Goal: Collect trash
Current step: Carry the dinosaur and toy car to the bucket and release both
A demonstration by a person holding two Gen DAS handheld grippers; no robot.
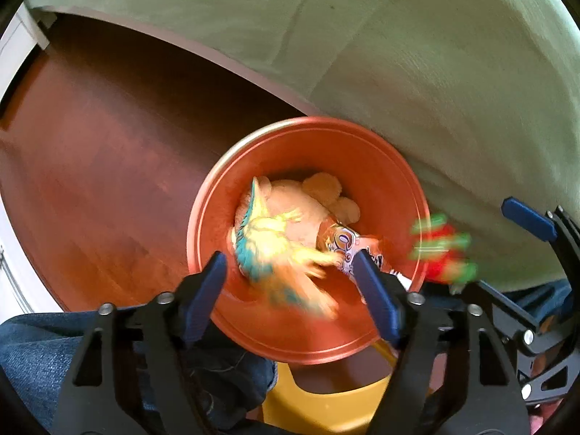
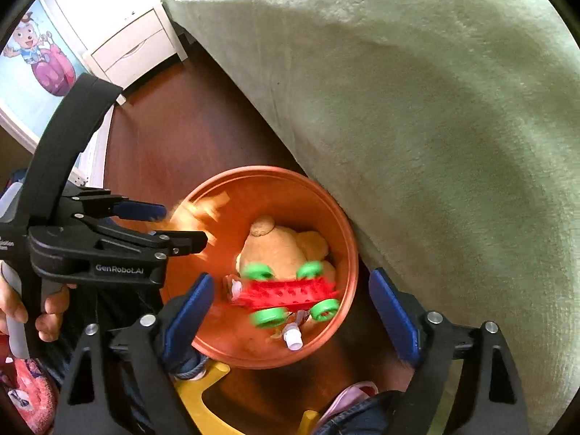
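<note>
The green blanket (image 2: 435,127) on the bed takes up most of both views, with dark wood floor (image 1: 108,181) below it, and the orange bucket (image 2: 339,224) is parked right against the bed's edge, so that's where everything is being dumped. A tan plush bear (image 2: 279,246) is already lying at the bottom. The drop looks like the step in hand, and it's probably best done with both claws kept over the middle of the bucket until the pieces are clearly inside, since the rim on the bed side is tucked under the blanket. The right claw (image 2: 290,308) is spread wide with nothing between its blue pads; the red toy car with green wheels (image 2: 288,295) is seen just ahead of it over the bucket, blurred, so whether it's falling or already resting on the bear can't really be told. The left claw (image 1: 290,279) is also wide open and empty, and a yellow-and-teal thing (image 1: 275,250) is smeared by motion in front of it, too blurry to be identified. A printed wrapper (image 1: 344,246) and a small white cap (image 2: 293,339) are partly buried, and the bucket's floor is mostly hidden. A yellow stool (image 1: 326,406) is cut off at the bottom edge.
</note>
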